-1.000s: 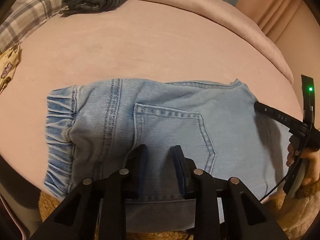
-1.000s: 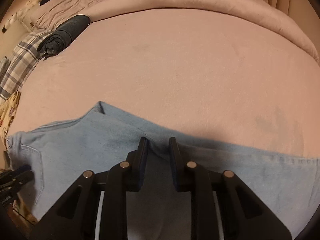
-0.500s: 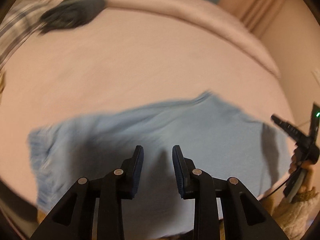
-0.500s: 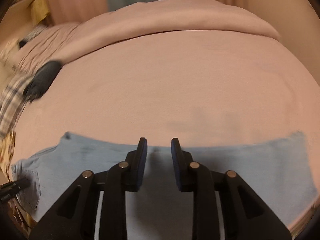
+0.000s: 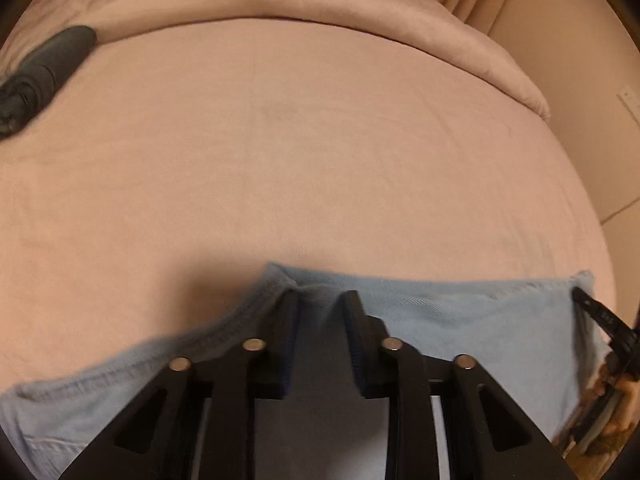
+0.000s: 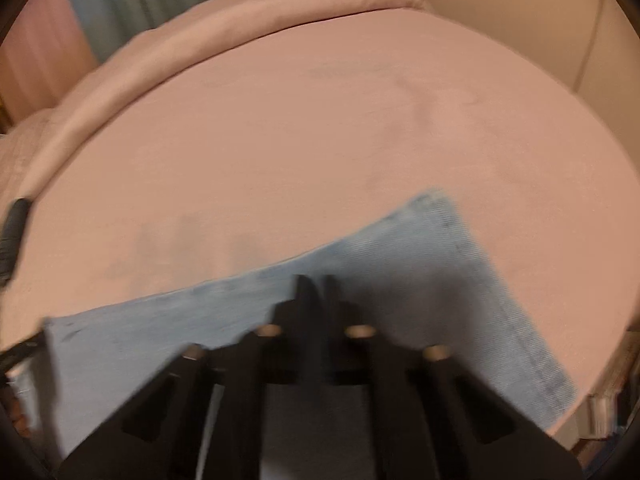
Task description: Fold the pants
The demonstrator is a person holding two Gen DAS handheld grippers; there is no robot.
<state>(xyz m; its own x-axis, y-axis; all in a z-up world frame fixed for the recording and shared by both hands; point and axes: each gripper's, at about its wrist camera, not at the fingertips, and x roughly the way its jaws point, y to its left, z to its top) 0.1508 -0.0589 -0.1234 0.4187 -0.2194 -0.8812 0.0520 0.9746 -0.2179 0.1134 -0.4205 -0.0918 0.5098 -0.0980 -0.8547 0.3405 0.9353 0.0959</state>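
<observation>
Light blue denim pants lie flat along the near edge of a pink bed. My left gripper is open, its fingertips over the far edge of the pants near a raised corner. The right gripper shows at the right edge of that view, over the pants. In the right wrist view, which is blurred, the pants run across with the leg hem at the right. My right gripper hovers over the leg with its jaws almost together; no cloth shows between them.
A rolled dark garment lies at the far left of the bed. A folded pink duvet runs along the far side. Curtains and a beige wall stand behind. The bed's right edge drops off near the hem.
Both grippers have swung to the right along the pants. The waistband and pocket have left the left view. The right gripper's jaws have narrowed and the leg hem has come into its view.
</observation>
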